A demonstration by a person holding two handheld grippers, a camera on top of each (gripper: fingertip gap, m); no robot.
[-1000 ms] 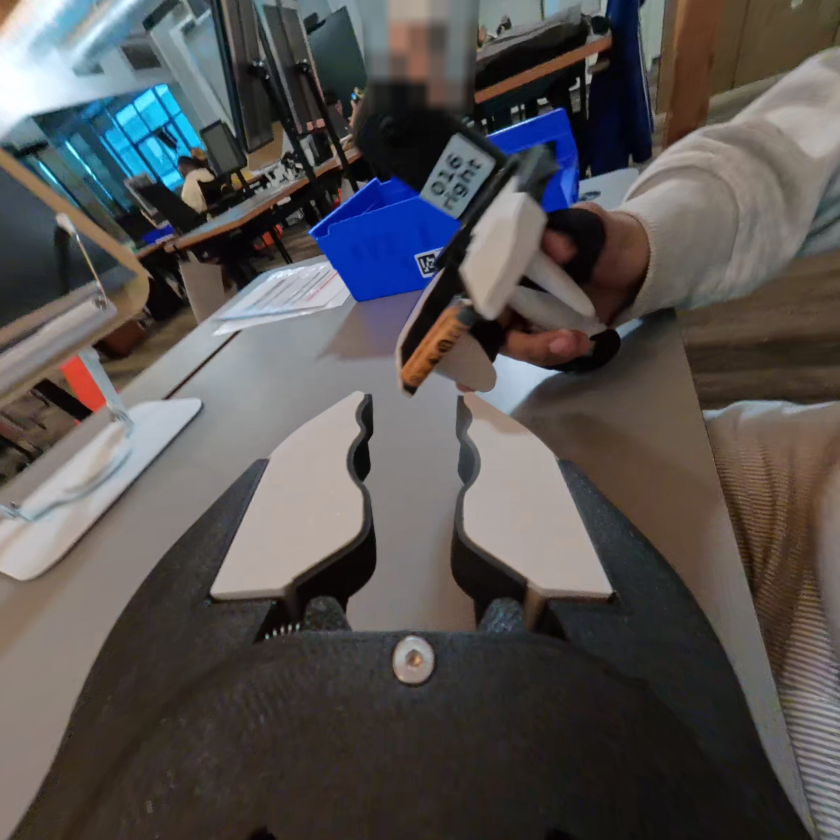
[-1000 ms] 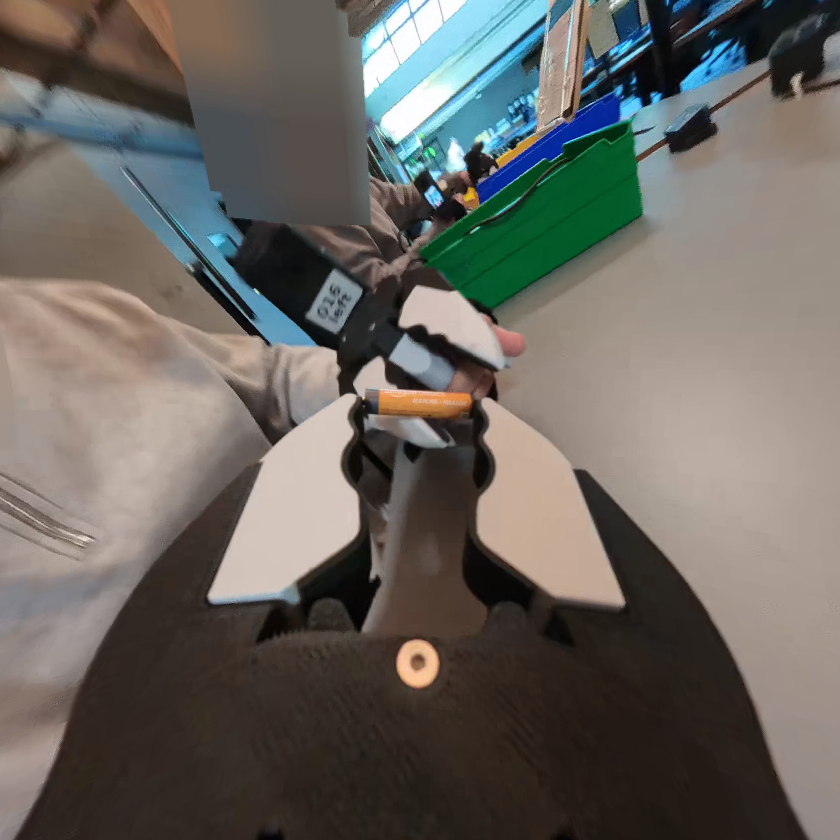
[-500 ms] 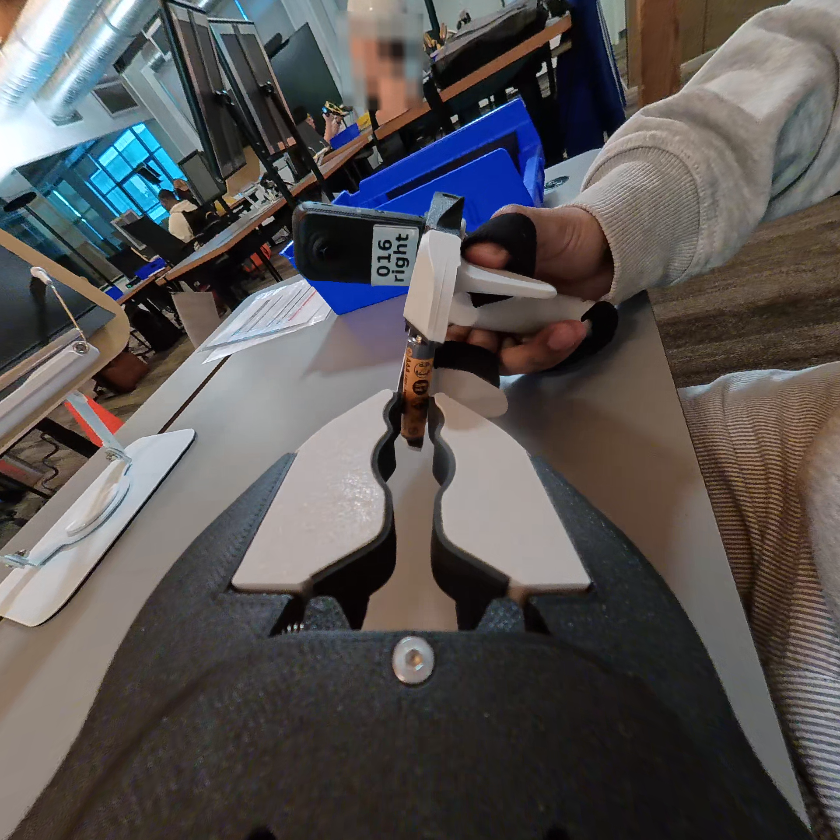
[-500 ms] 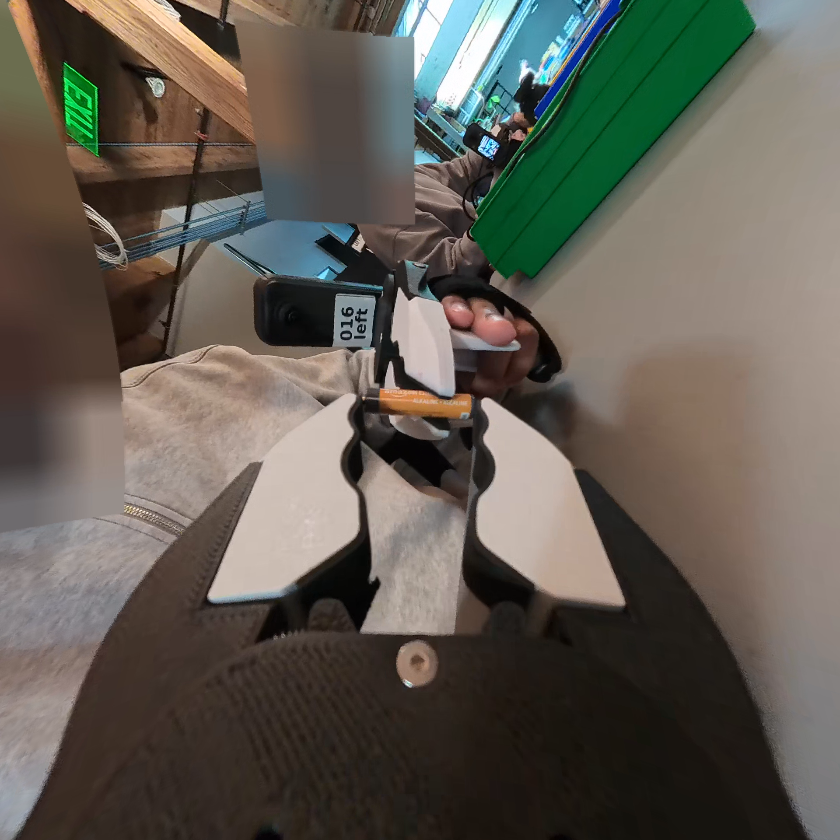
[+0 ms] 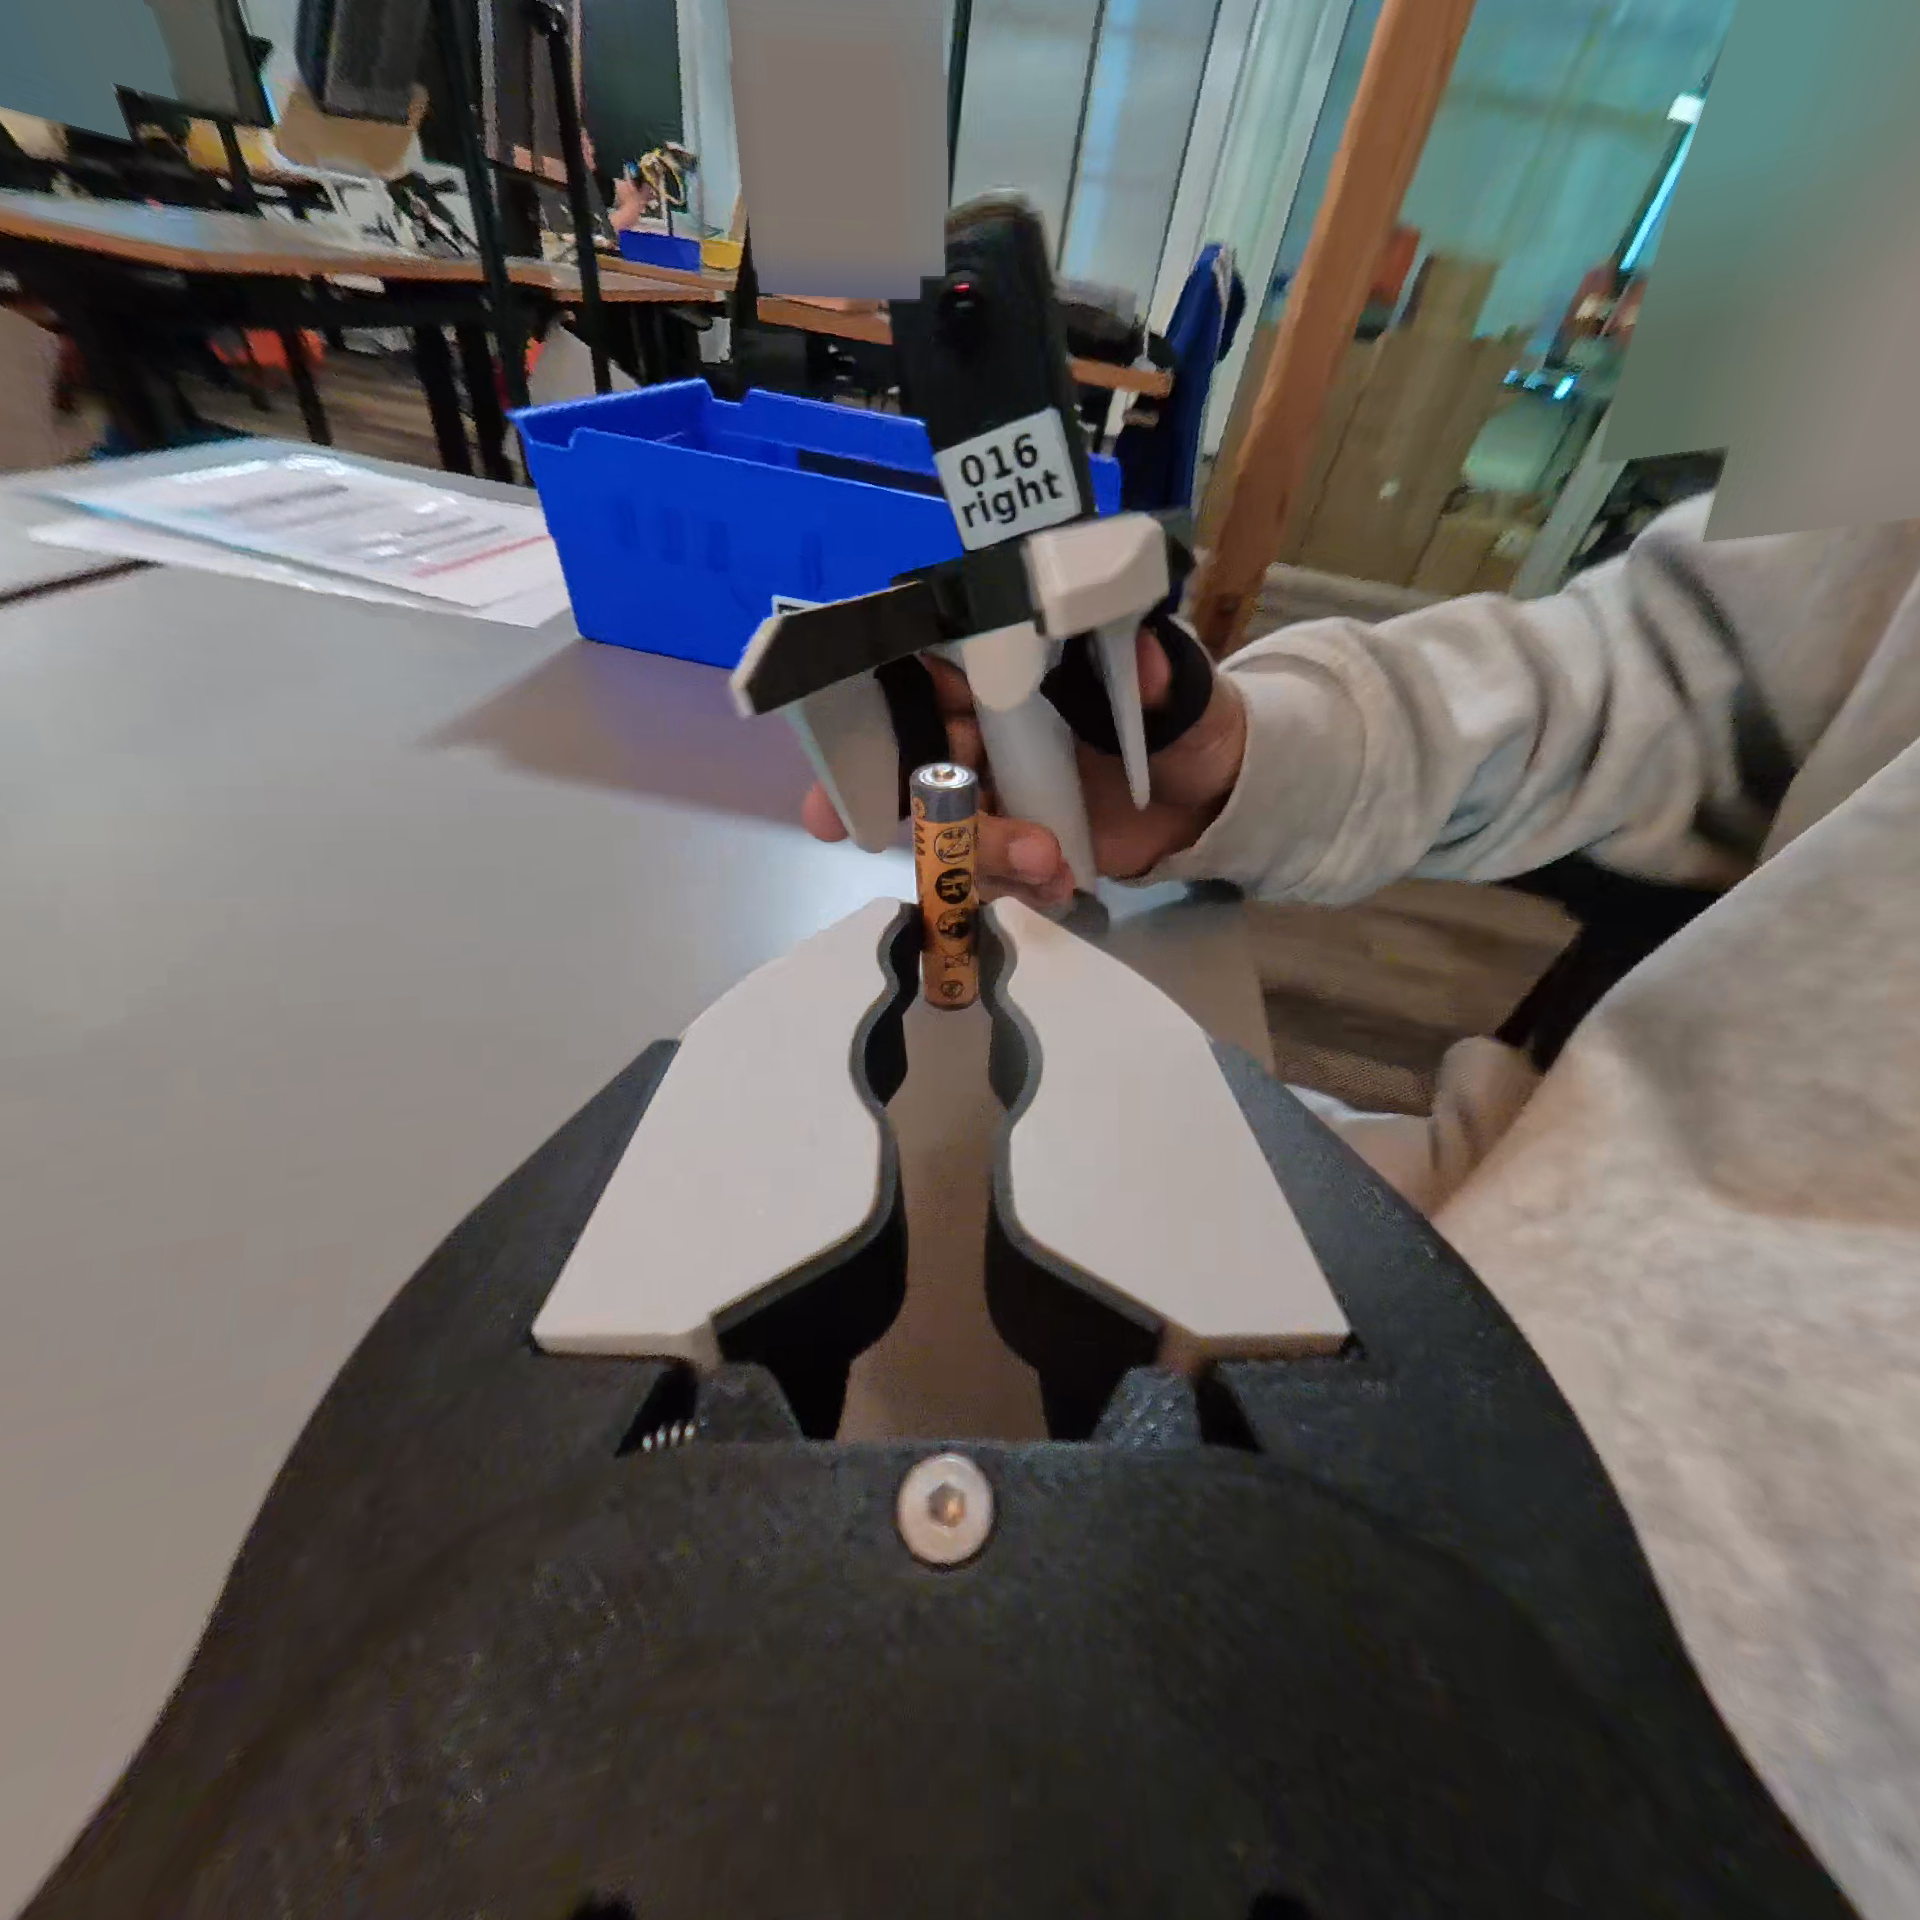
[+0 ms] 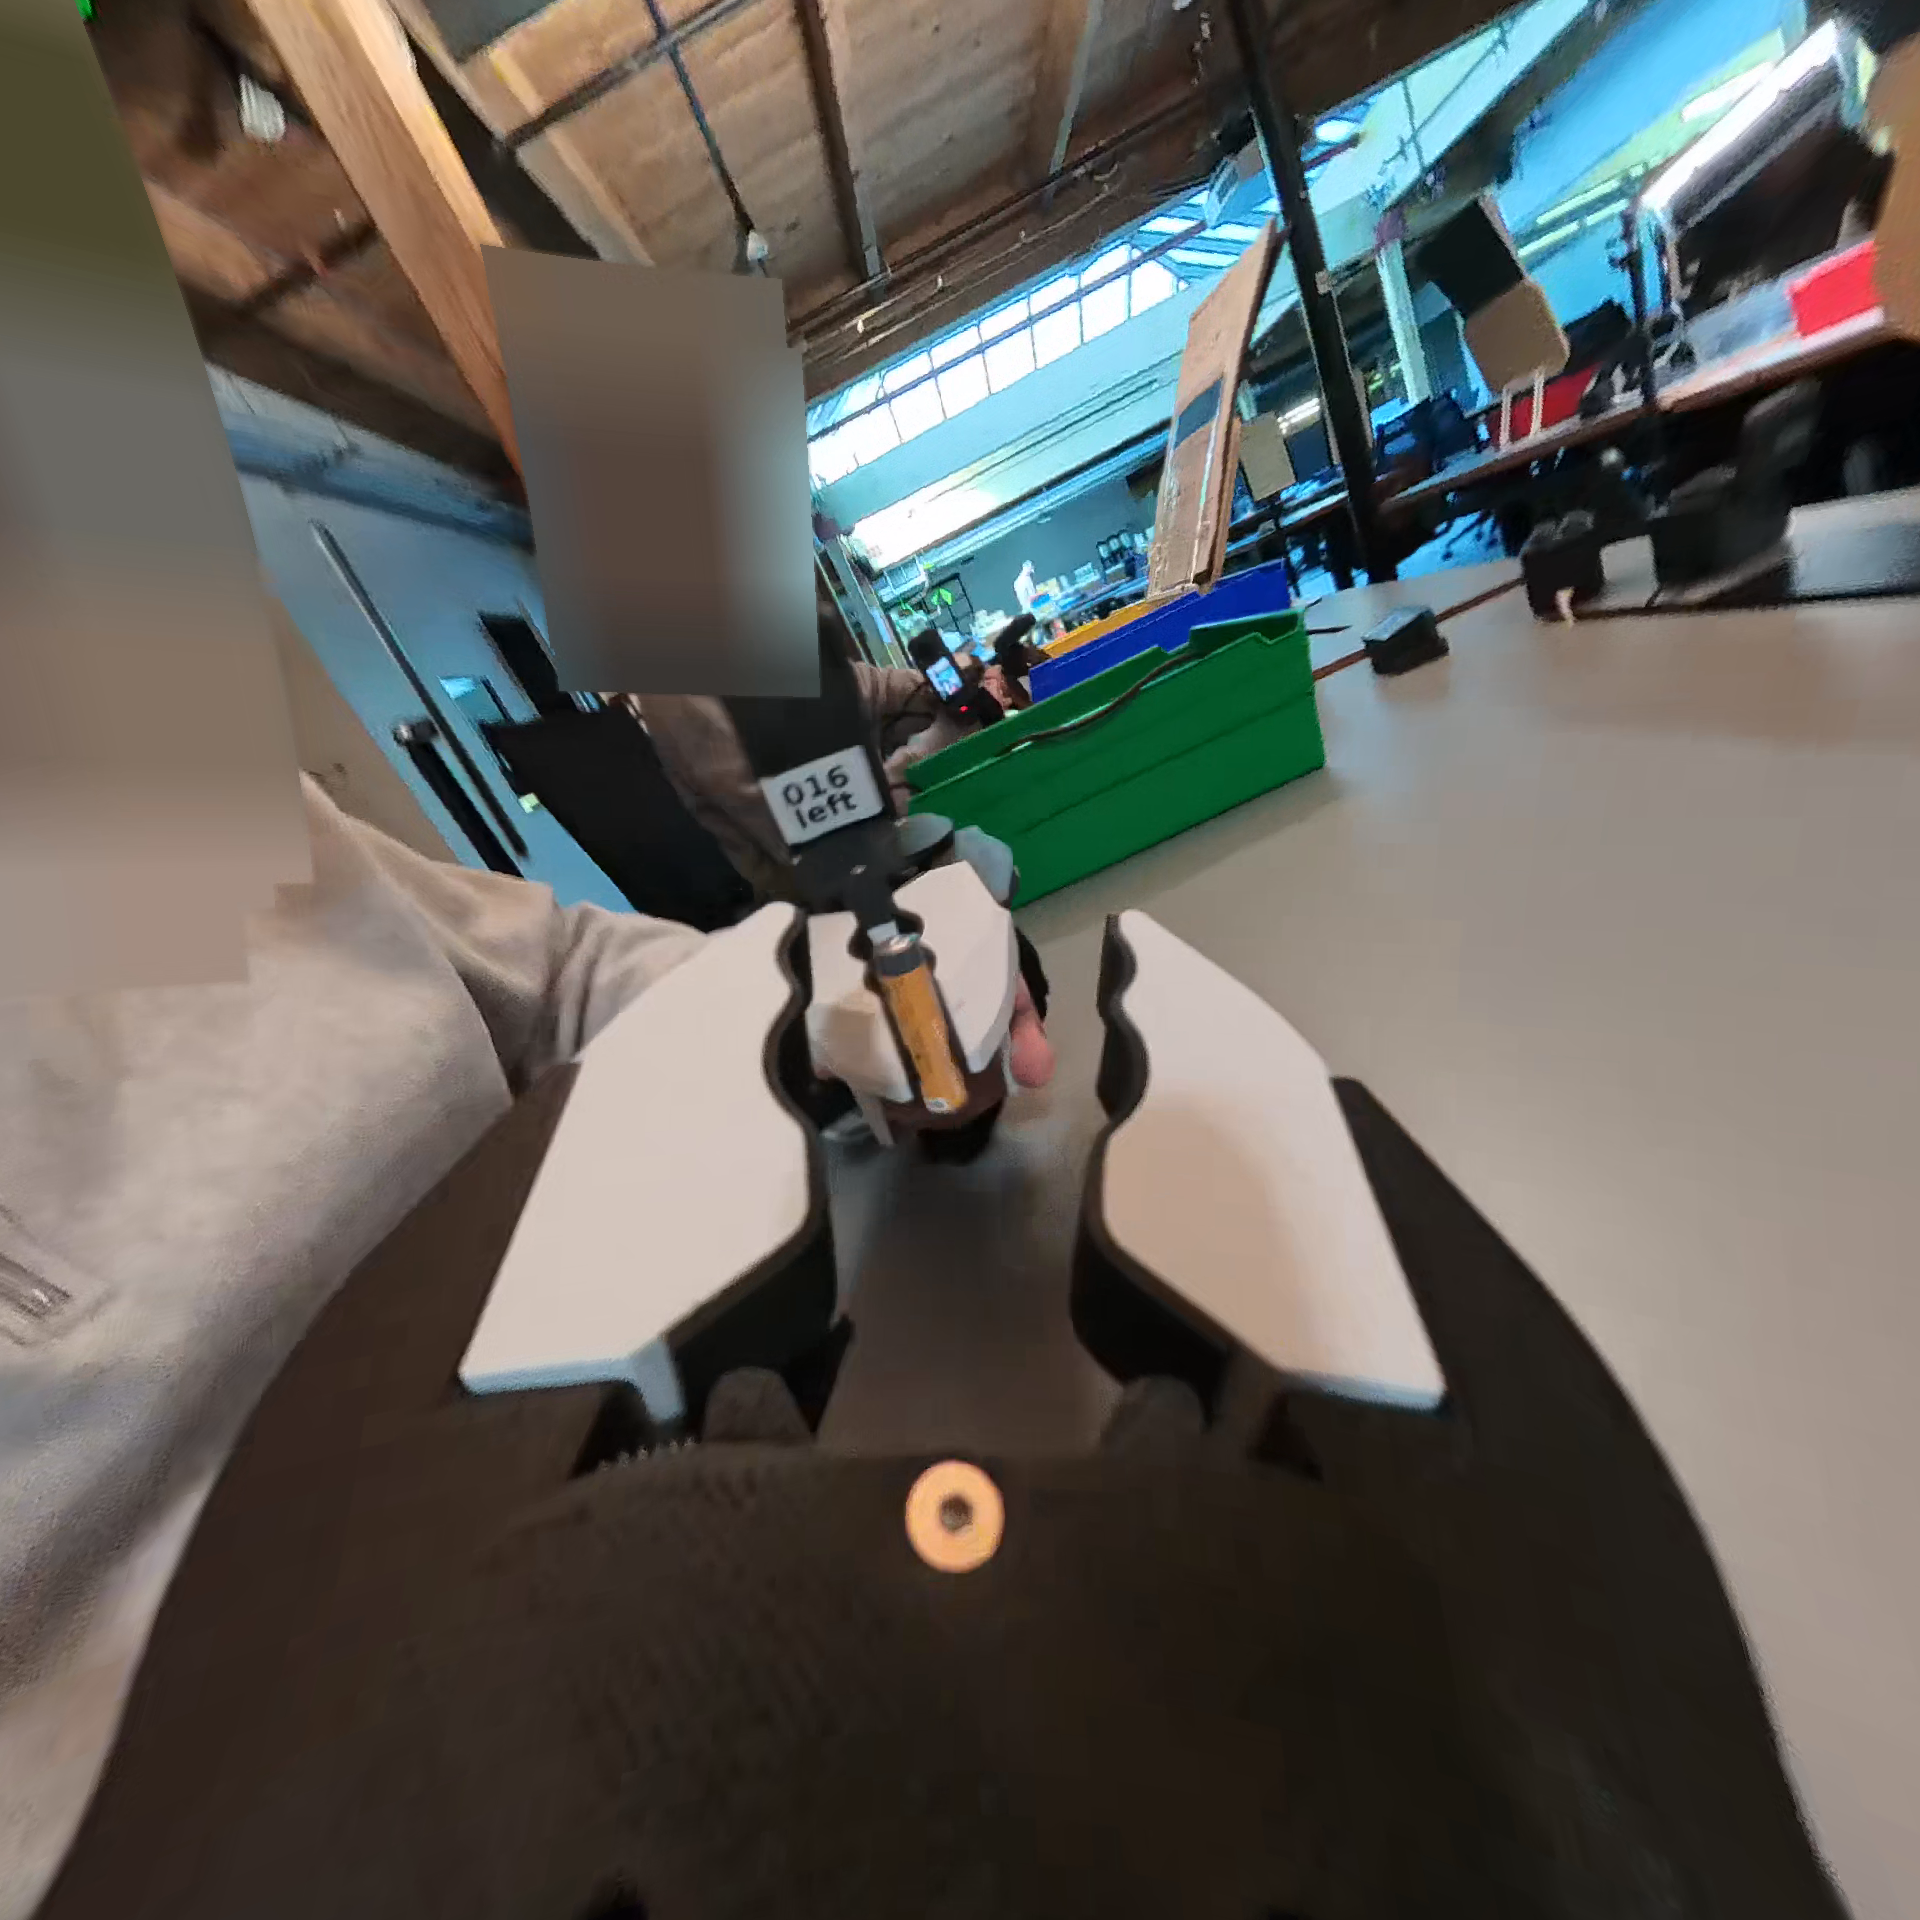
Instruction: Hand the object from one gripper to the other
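The battery (image 5: 944,900) is a slim cylinder with an orange lower body, a grey band near the top and a metal cap. Small black round symbols are printed down its side. It is held upright above the grey table (image 5: 312,883), pinched at its lower half between the tips of the left gripper (image 5: 945,940), whose jaws are closed on it. The right gripper (image 6: 951,961) is seen with its jaws spread apart and nothing between them; the battery is apart from it. A blue bin (image 5: 707,540) is set on the table behind the grippers; its contents cannot be made out. A green bin (image 6: 1132,758) is seen farther off, with a dark cable lying along its rim.
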